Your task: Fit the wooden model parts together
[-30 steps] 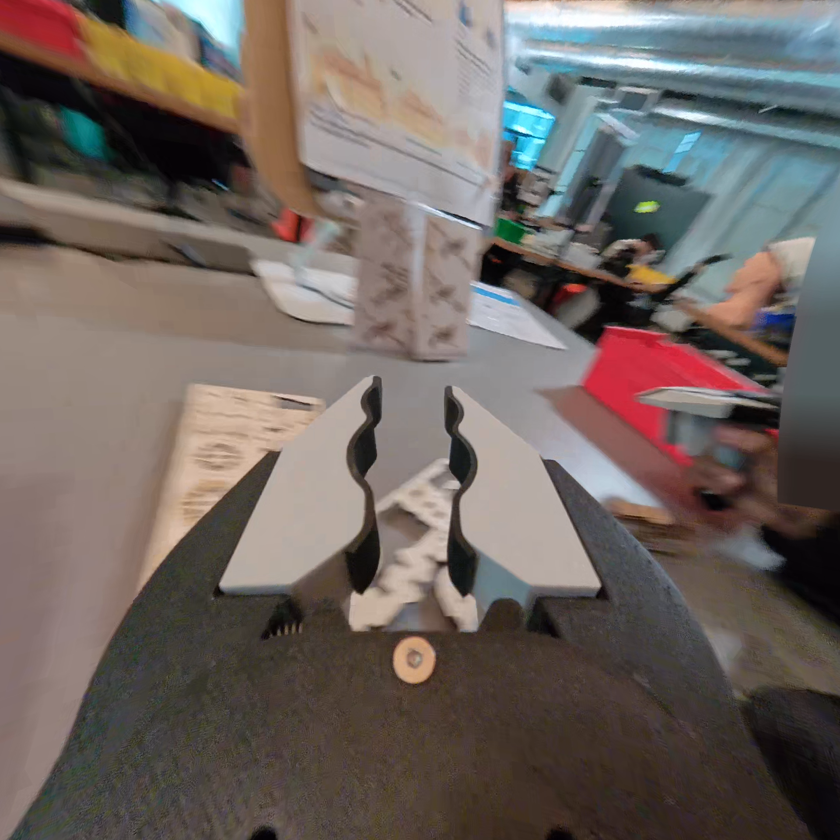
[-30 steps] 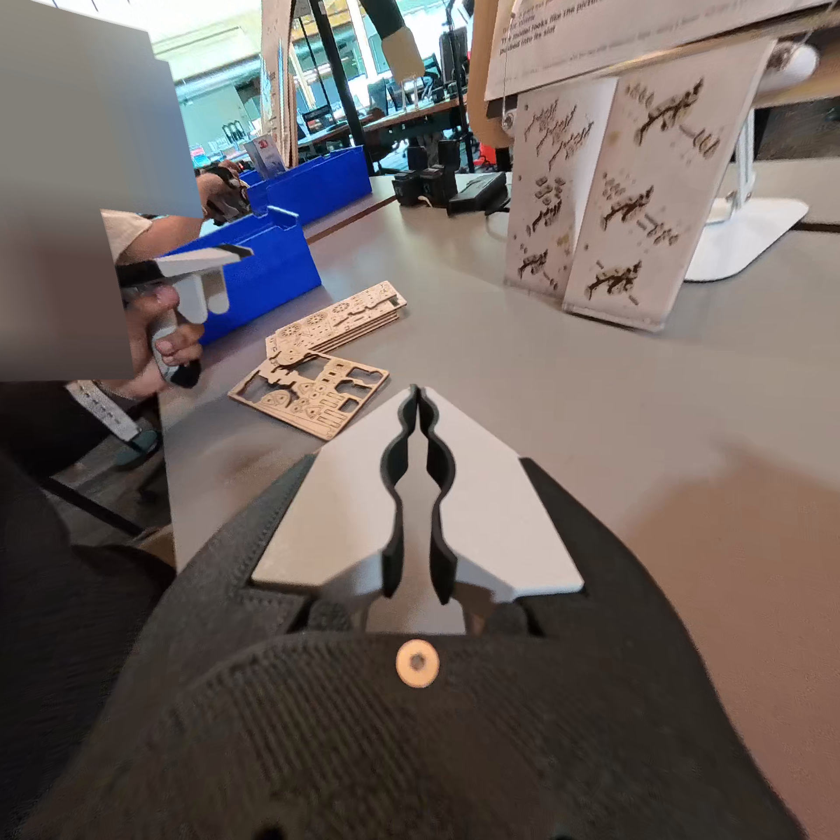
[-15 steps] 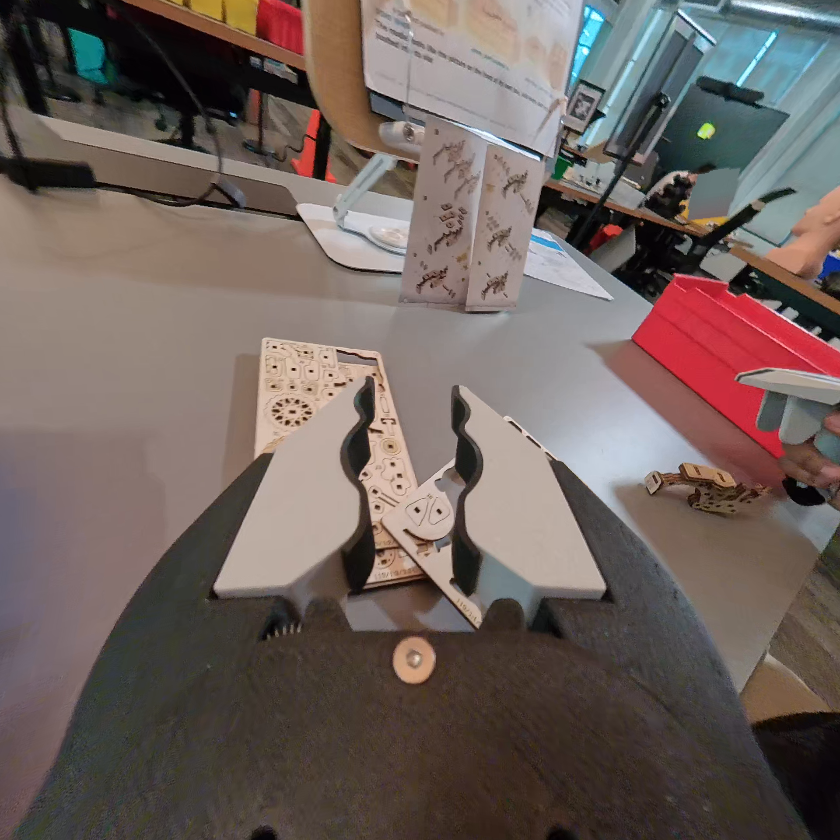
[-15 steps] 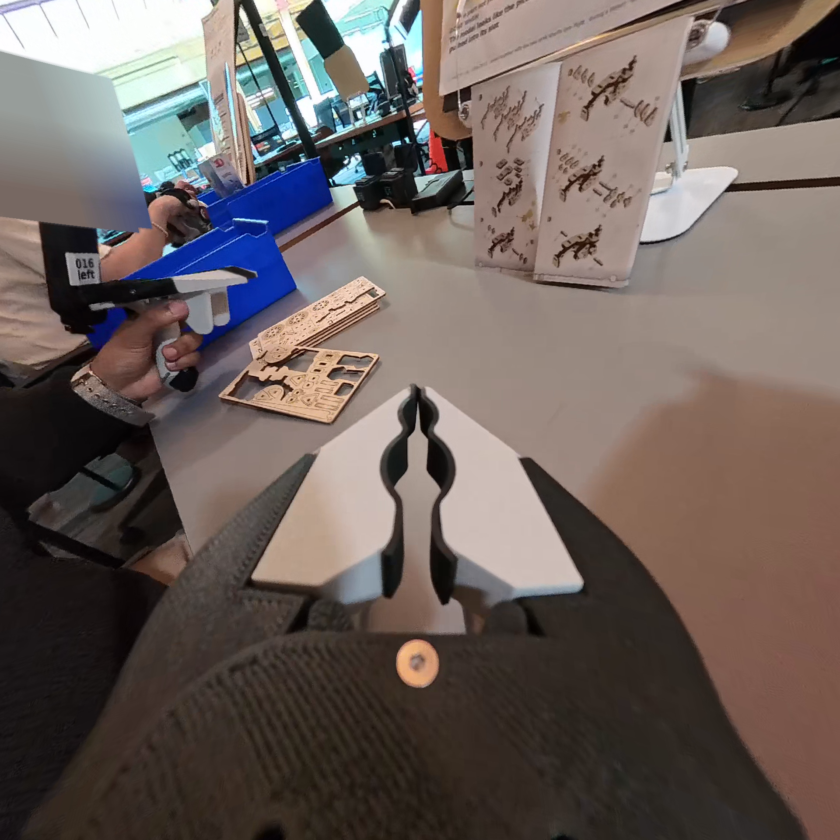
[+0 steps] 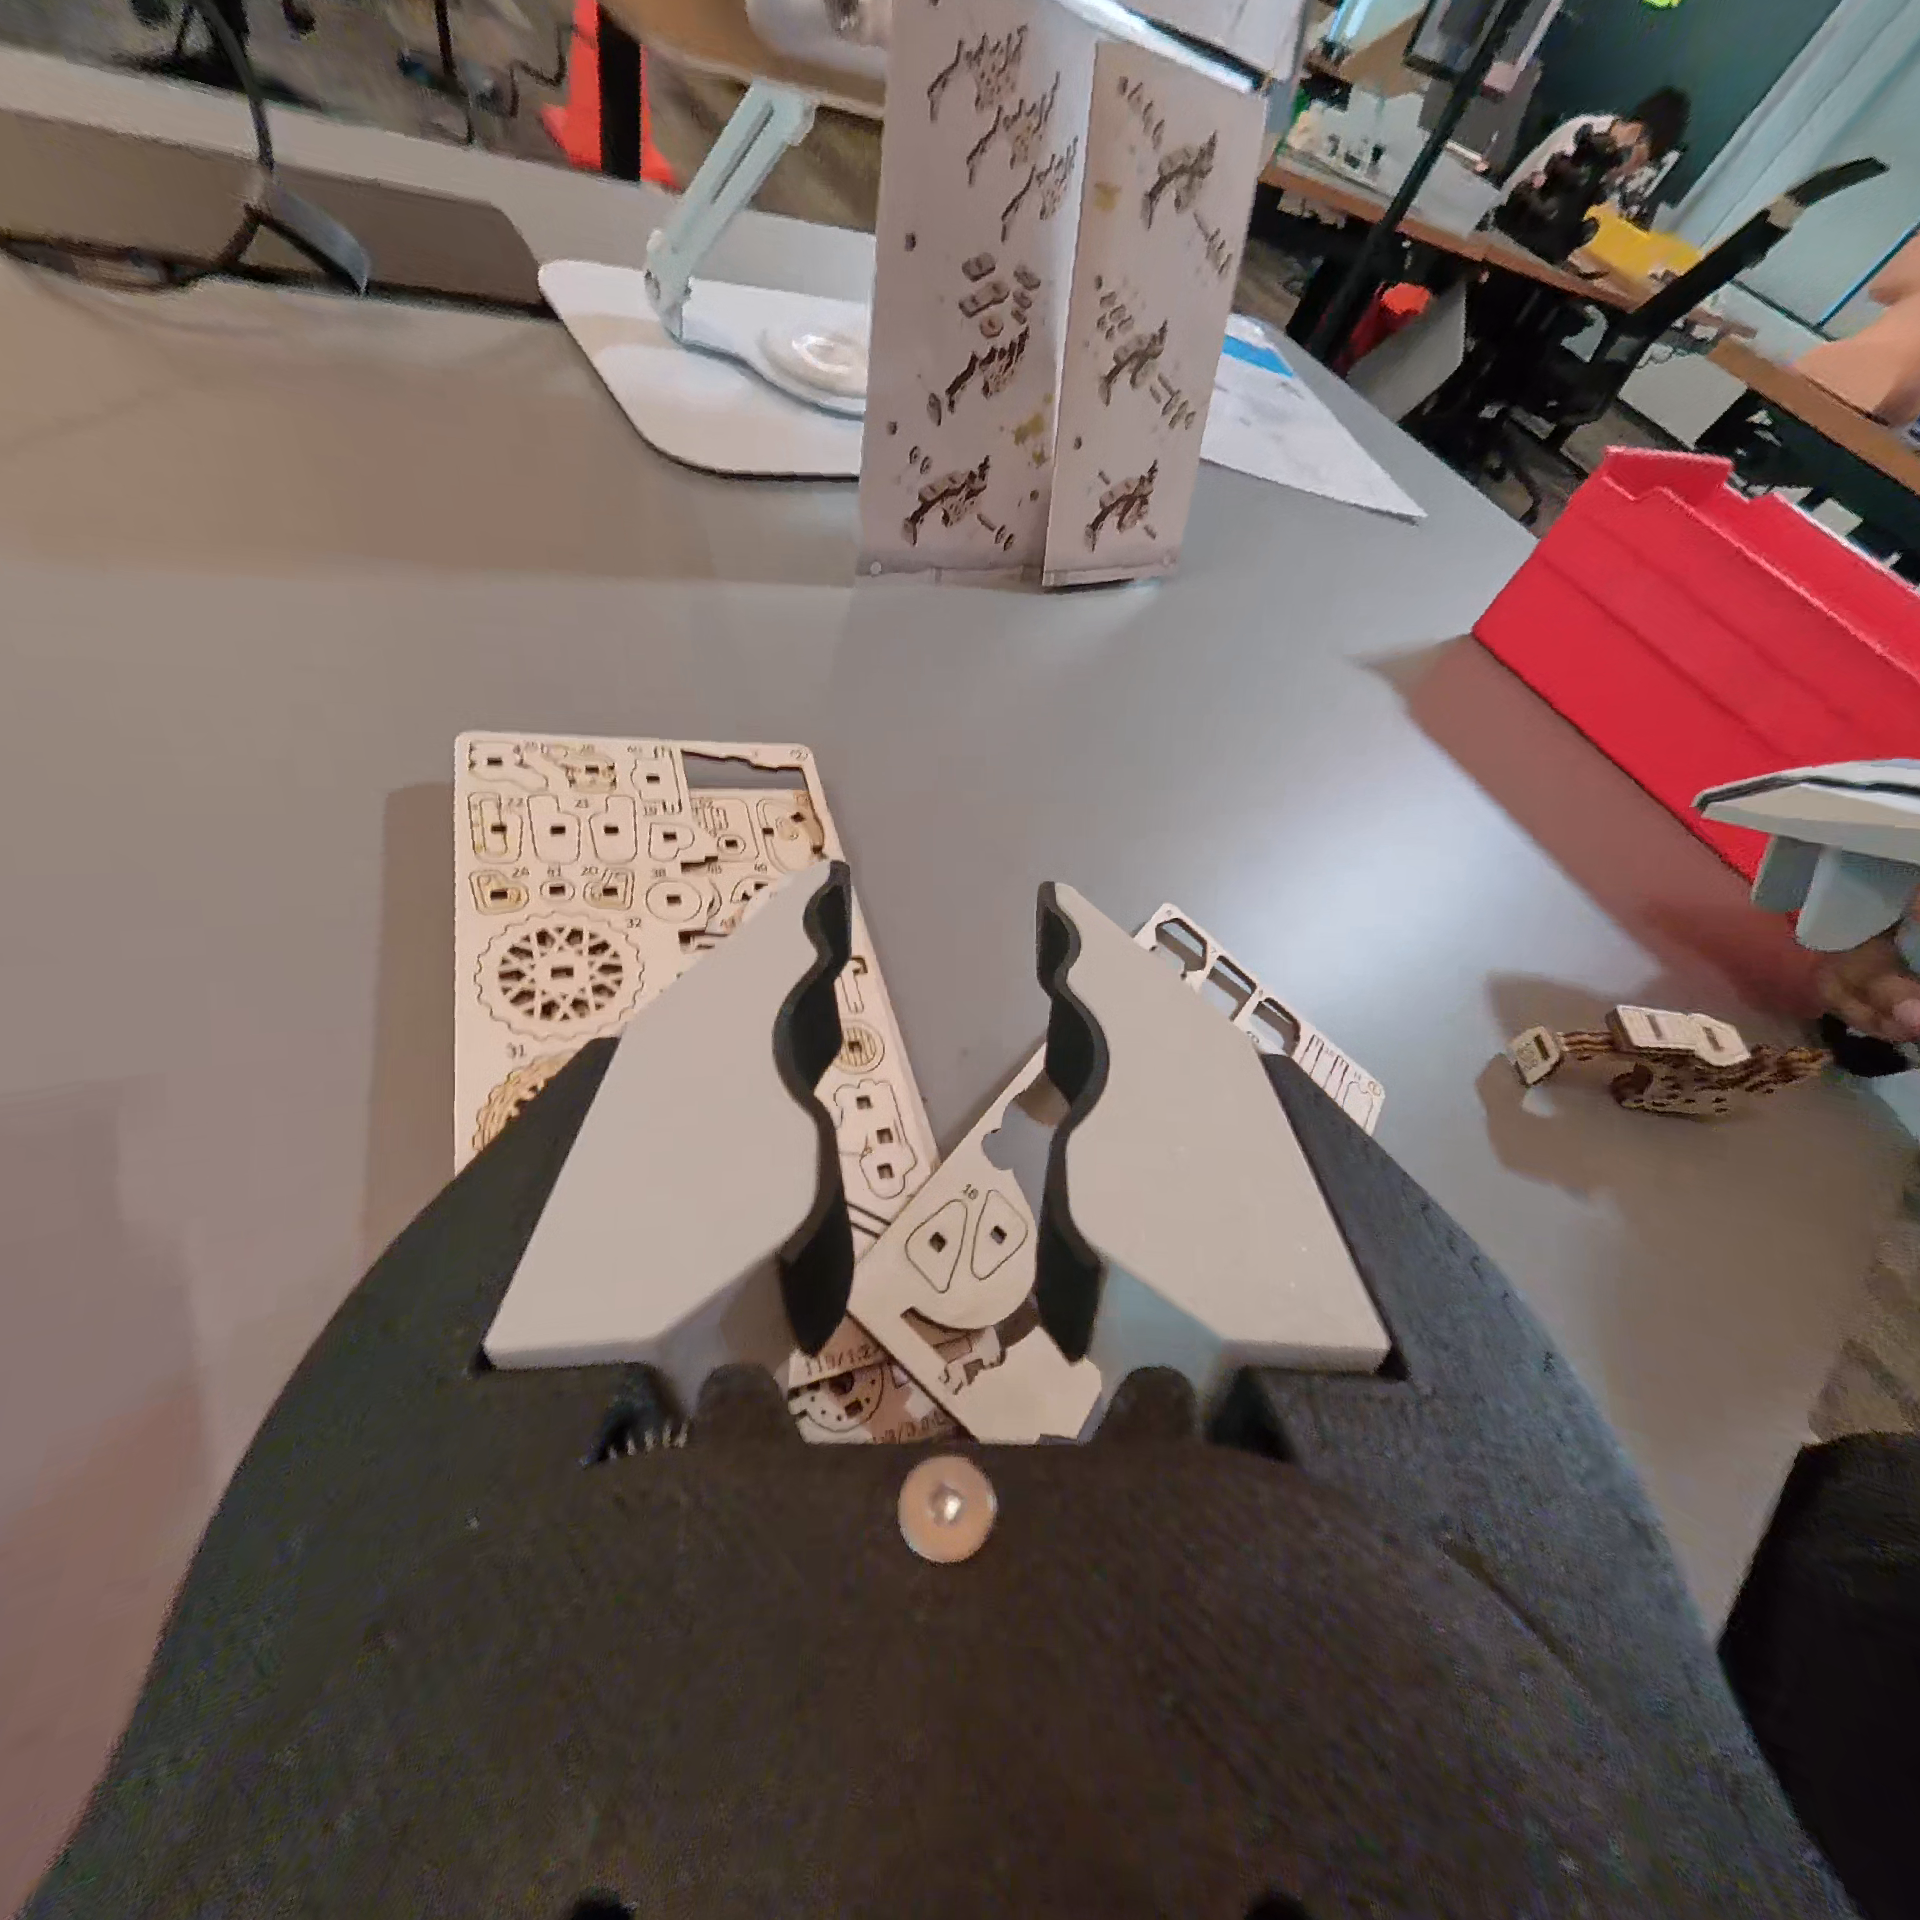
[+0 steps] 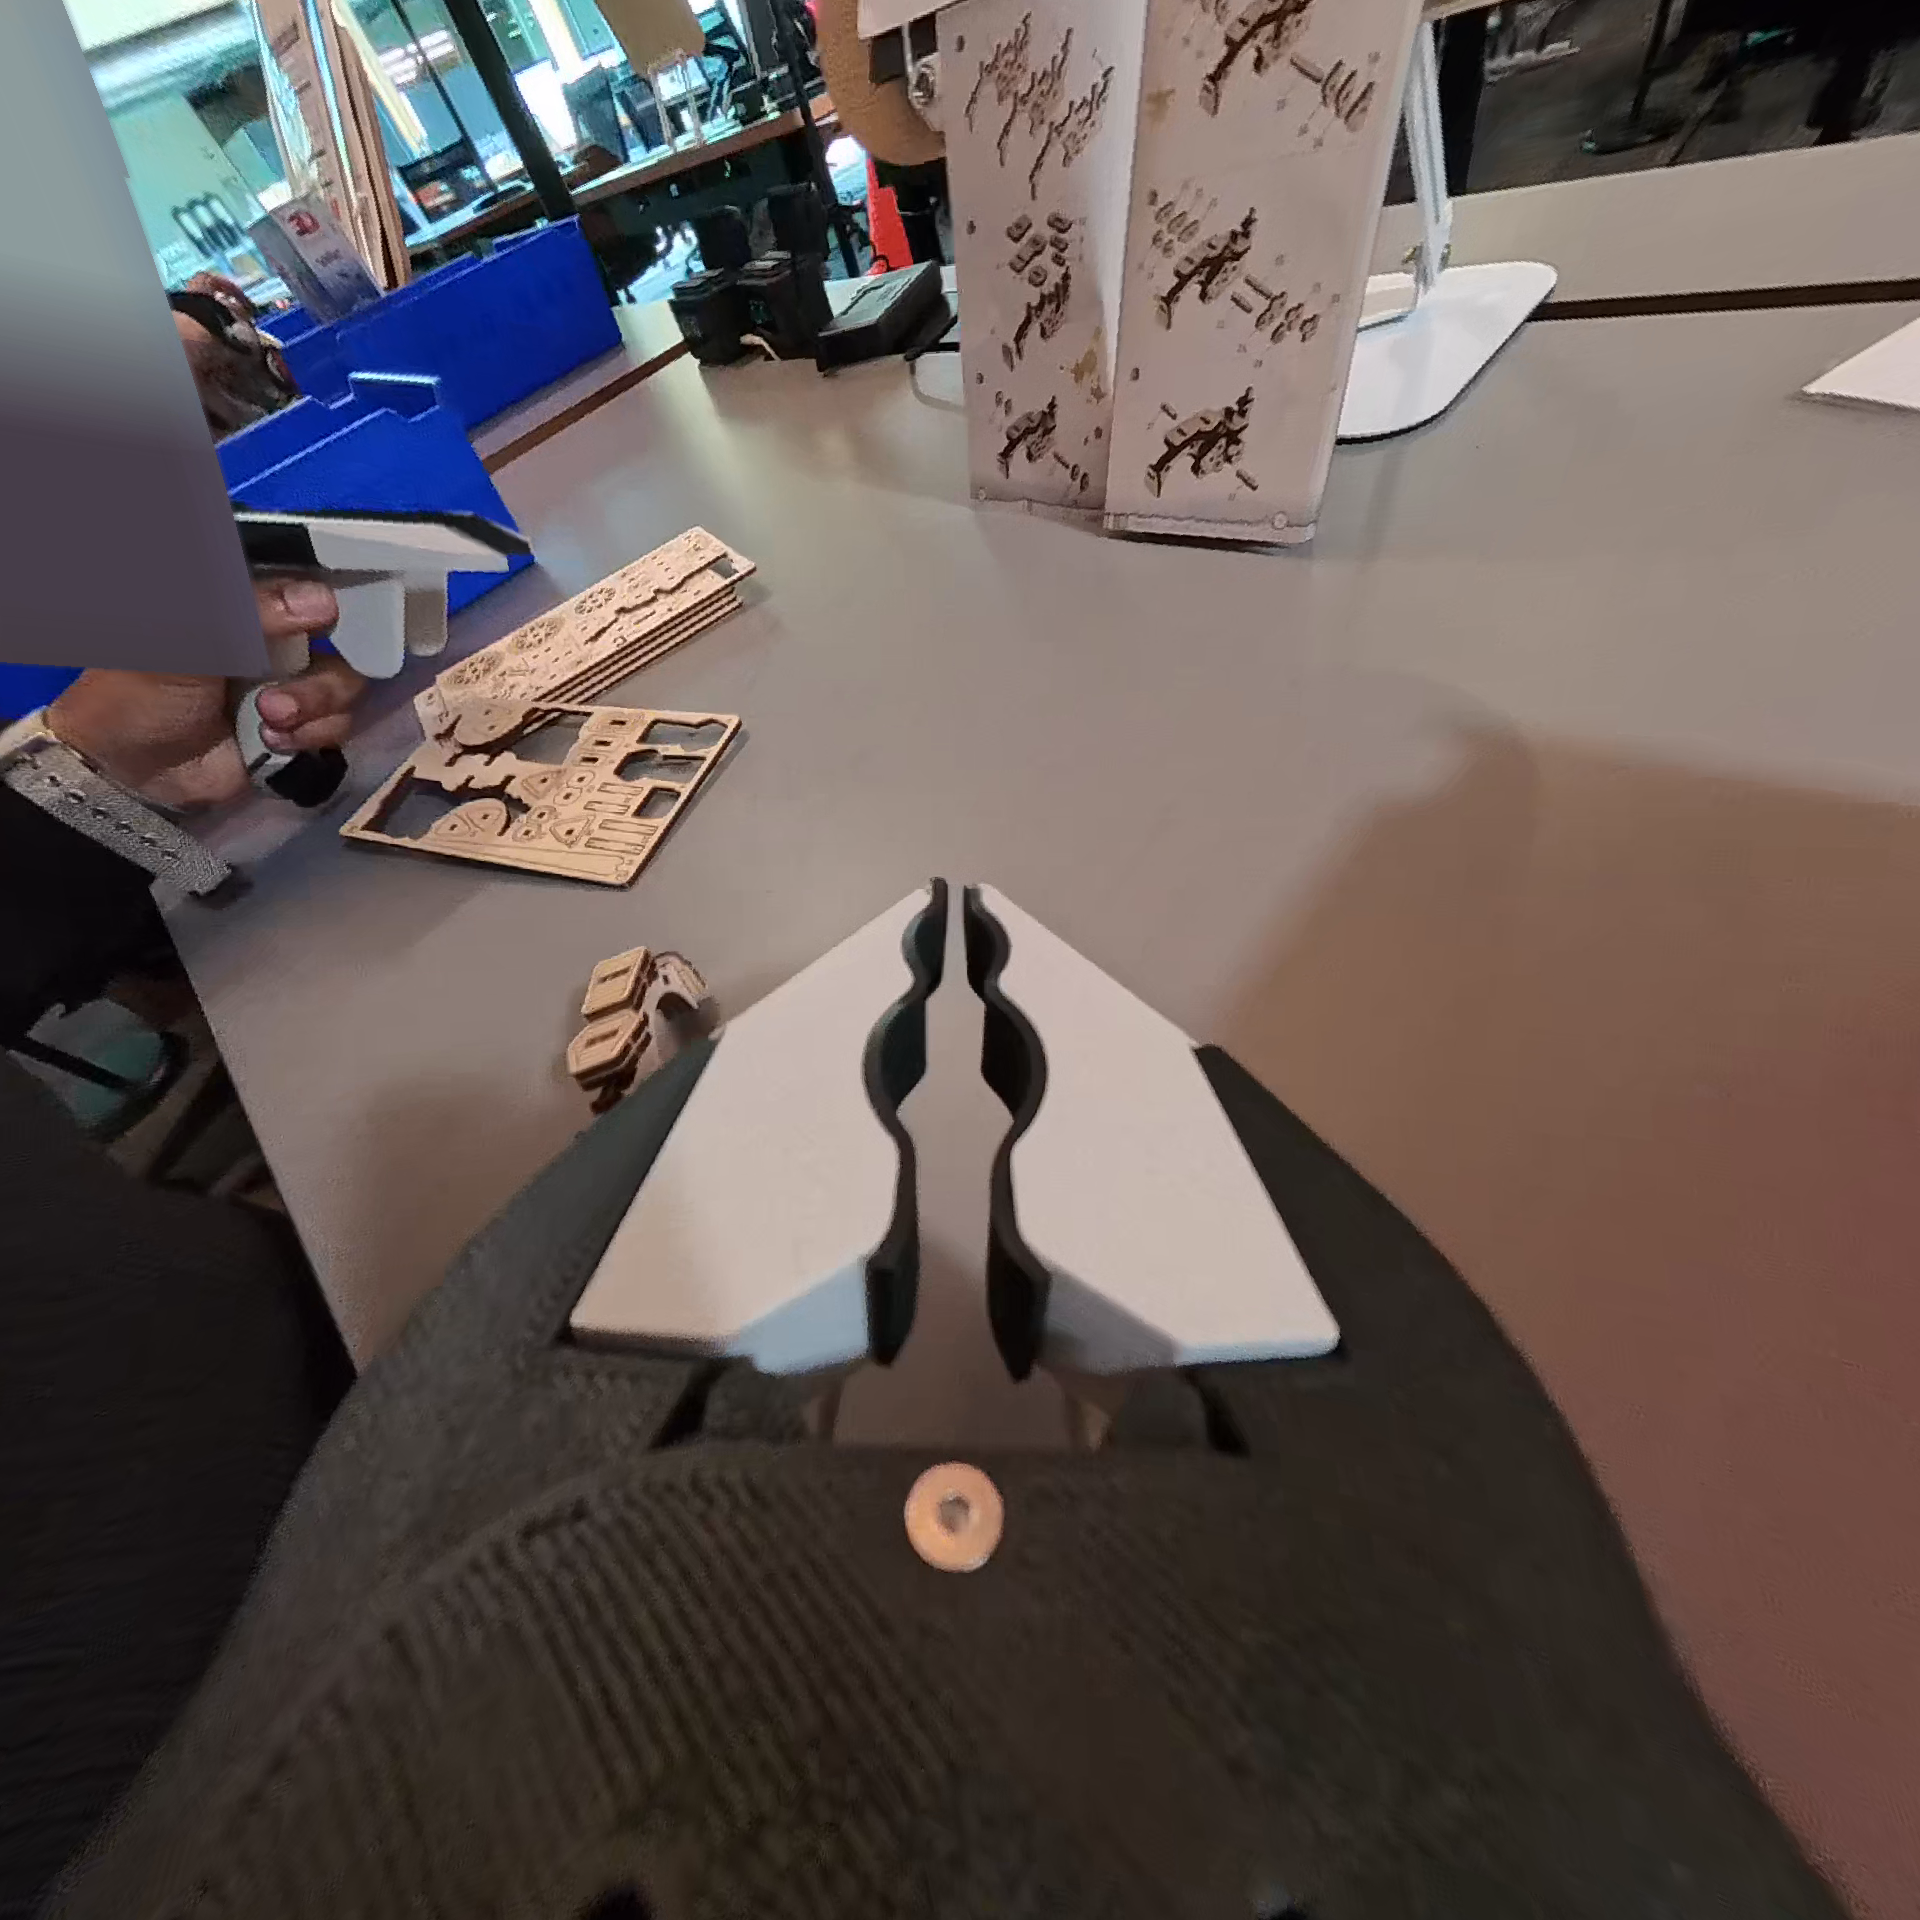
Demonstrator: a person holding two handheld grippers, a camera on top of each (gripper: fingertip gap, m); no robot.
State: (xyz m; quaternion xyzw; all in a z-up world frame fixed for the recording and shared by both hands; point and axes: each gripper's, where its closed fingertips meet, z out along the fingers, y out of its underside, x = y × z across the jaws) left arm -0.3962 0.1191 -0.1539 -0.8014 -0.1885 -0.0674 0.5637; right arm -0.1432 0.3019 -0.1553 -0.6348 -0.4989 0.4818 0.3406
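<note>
My left gripper [image 5: 943, 902] is open and empty, hovering just above a stack of laser-cut wooden part sheets [image 5: 566, 935] and a loose sheet [image 5: 966, 1242] that lies askew on them. A small partly built wooden model [image 5: 1662, 1070] lies on the grey table to the right, close to my right gripper [image 5: 1829, 842]. In the right wrist view my right gripper [image 6: 954, 894] is shut and empty, low over the table. The wooden model [image 6: 623, 1023] sits just left of its fingers. The sheet stack [image 6: 603, 634], the loose sheet [image 6: 551, 800] and the left gripper [image 6: 384, 561] lie farther left.
A folded instruction leaflet [image 5: 1049, 312] stands at the back centre, and it also shows in the right wrist view [image 6: 1143, 260]. A white stand base [image 5: 727, 384] is behind it. A red bin [image 5: 1714, 644] is at the right, blue bins [image 6: 416, 457] at the left. The table's front edge [image 6: 260, 1143] is near. Spacing between my two grippers at the tips: around 30 cm.
The left gripper has tipped down and come closer over the wooden sheets, staying open. The right gripper has moved so the wooden model now shows beside its fingers; it stays shut.
</note>
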